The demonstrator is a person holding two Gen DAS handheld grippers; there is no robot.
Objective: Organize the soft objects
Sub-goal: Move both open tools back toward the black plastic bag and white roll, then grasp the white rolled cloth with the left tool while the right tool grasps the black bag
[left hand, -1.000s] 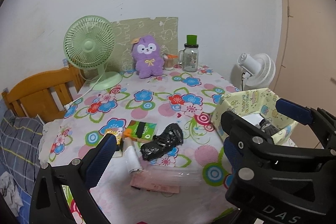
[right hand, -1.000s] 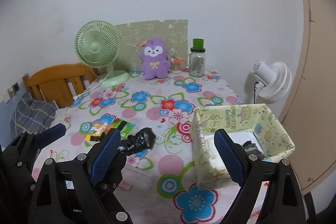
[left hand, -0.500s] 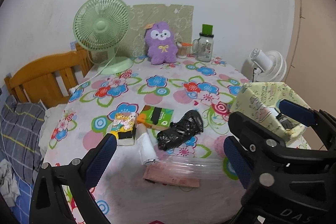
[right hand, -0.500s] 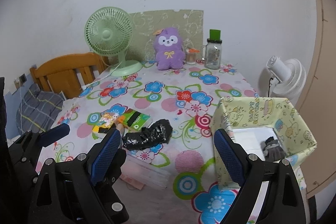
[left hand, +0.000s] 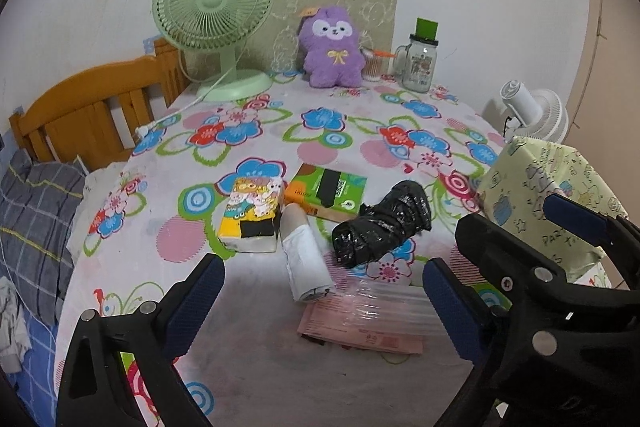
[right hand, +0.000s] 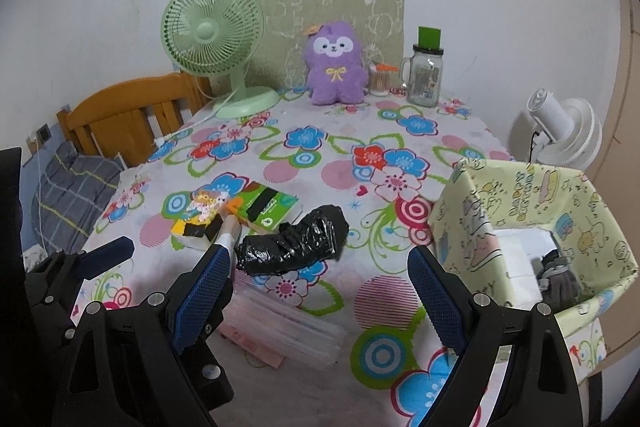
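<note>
Two grippers, the left gripper (left hand: 322, 291) and the right gripper (right hand: 320, 281), both have their jaws wide open and hold nothing. Just ahead of the jaws, five soft things lie on the counter (left hand: 328, 115): a black bag roll (left hand: 382, 225), a white roll (left hand: 304, 259), two tissue packs (left hand: 252, 213) and a clear flat pack (left hand: 372, 311). To the right of the jaws, the patterned box (right hand: 528, 211) already holds a white item and something dark. I judge that most of the sorting is still left.
</note>
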